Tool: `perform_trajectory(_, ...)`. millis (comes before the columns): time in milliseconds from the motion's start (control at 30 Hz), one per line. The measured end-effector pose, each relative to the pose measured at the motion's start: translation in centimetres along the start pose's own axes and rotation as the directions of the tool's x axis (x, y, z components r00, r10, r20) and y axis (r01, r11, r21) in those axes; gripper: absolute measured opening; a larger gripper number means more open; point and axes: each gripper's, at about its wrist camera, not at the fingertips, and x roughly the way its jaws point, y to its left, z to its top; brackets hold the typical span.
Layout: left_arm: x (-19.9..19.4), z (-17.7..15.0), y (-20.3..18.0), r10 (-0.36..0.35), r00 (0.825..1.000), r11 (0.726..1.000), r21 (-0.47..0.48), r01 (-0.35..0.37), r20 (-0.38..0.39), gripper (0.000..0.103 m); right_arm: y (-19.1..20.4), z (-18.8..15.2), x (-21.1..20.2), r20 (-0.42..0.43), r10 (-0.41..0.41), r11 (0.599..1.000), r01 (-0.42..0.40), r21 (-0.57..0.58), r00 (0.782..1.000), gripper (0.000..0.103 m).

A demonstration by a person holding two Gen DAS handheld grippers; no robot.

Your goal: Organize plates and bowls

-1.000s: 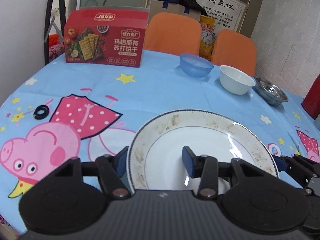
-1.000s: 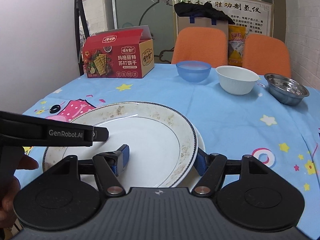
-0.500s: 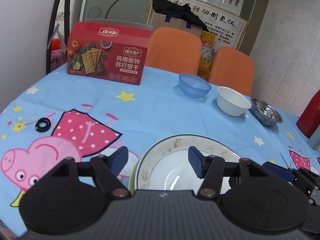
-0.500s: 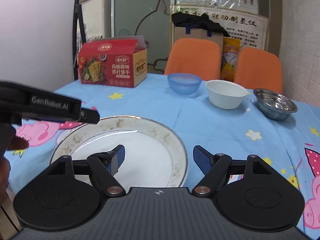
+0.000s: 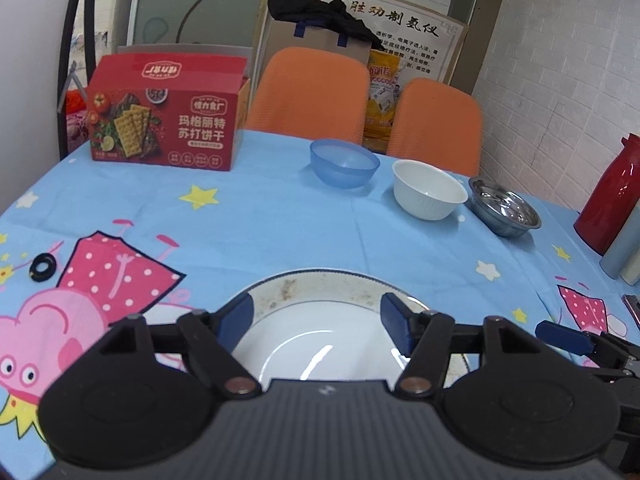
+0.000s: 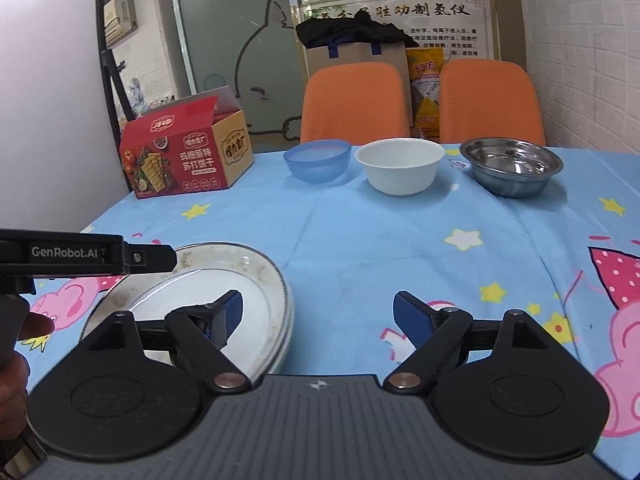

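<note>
Since a second ago I have drawn both tongs back from the white gold-rimmed plate point(image 5: 320, 332): the right tongs point(image 6: 318, 314), which straddled its rim, now stand clear to its right, and the left tongs point(image 5: 316, 318) have just been opening, with the plate below and between the tips but no pad pressing on it. Both tongs are spread apart and hold nothing. The plate lies flat on the blue cartoon-print worktop point(image 6: 400, 248) at the near edge, and from the right wrist view it seems to sit on at least one more plate, though the layered rim is too blurred for me to be sure. The bowls stand in a row at the far side, well apart from the plate: a translucent blue plastic bowl point(image 6: 317, 160), a white ceramic bowl point(image 6: 400, 165) and a stainless steel bowl point(image 6: 512, 166). That row lies straight ahead of my right tongs, whereas the left tongs hover over the plate, so I judge the right hand better placed to reach forward for a bowl.
</note>
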Motion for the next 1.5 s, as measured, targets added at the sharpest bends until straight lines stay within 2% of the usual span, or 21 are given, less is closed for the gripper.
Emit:
perform_trajectory(133,0.6,1.0,-2.2,-0.026,1.0,0.999,0.04,0.026,0.003,0.064,-3.7,0.6,-0.9,0.019,-0.068,0.997,0.068,0.035,0.997,0.103)
perform_trajectory(200,0.9,1.7,-3.4,-0.038,0.999,0.997,0.061,0.037,0.006,0.069,-5.5,1.1,-1.4,0.027,-0.1,0.994,0.099,0.048,0.995,0.103)
perform_trajectory(333,1.7,3.4,-5.9,-0.069,0.998,0.992,0.109,0.067,0.01,0.069,-9.6,2.5,-2.3,0.047,-0.173,0.983,0.17,0.067,0.984,0.103)
perform_trajectory(433,2.8,5.5,-8.1,-0.128,0.992,0.982,0.137,0.126,0.002,0.07,-12.5,3.9,-2.7,0.063,-0.208,0.976,0.202,0.085,0.976,0.103)
perform_trajectory(500,3.6,7.2,-9.7,-0.193,0.981,0.971,0.14,0.193,-0.011,0.071,-14.2,5.0,-2.8,0.073,-0.227,0.971,0.22,0.099,0.971,0.103)
perform_trajectory(633,6.6,10.8,-12.9,-0.347,0.936,0.929,0.11,0.352,-0.064,0.072,-17.1,7.0,-2.1,0.084,-0.241,0.965,0.23,0.124,0.967,0.103)
perform_trajectory(700,8.6,12.5,-14.6,-0.398,0.913,0.908,0.104,0.406,-0.089,0.072,-18.2,7.9,-1.3,0.083,-0.24,0.964,0.227,0.141,0.967,0.103)
perform_trajectory(733,9.6,13.2,-15.3,-0.409,0.907,0.903,0.099,0.418,-0.096,0.072,-18.8,8.3,-0.9,0.082,-0.238,0.963,0.224,0.148,0.968,0.103)
perform_trajectory(833,13.6,15.0,-17.4,-0.427,0.895,0.892,0.098,0.44,-0.131,0.072,-20.1,9.5,0.9,0.07,-0.232,0.962,0.218,0.166,0.97,0.103)
perform_trajectory(967,18.9,16.2,-19.3,-0.411,0.895,0.898,0.09,0.43,-0.175,0.072,-21.5,10.8,3.9,0.04,-0.215,0.964,0.205,0.166,0.976,0.103)
perform_trajectory(1100,24.0,16.8,-20.3,-0.416,0.882,0.896,0.068,0.44,-0.222,0.072,-22.7,11.5,6.9,0.004,-0.21,0.965,0.207,0.16,0.978,0.103)
perform_trajectory(1267,28.4,16.8,-21.6,-0.364,0.895,0.905,0.127,0.405,-0.259,0.072,-23.6,11.5,9.9,-0.039,-0.218,0.966,0.221,0.132,0.975,0.103)
perform_trajectory(1367,29.7,16.6,-22.1,-0.332,0.905,0.906,0.176,0.384,-0.266,0.072,-24.2,11.4,11.1,-0.059,-0.212,0.967,0.219,0.132,0.975,0.103)
perform_trajectory(1500,31.3,16.3,-22.2,-0.299,0.91,0.909,0.206,0.363,-0.286,0.072,-24.4,11.3,12.0,-0.065,-0.207,0.968,0.214,0.131,0.976,0.103)
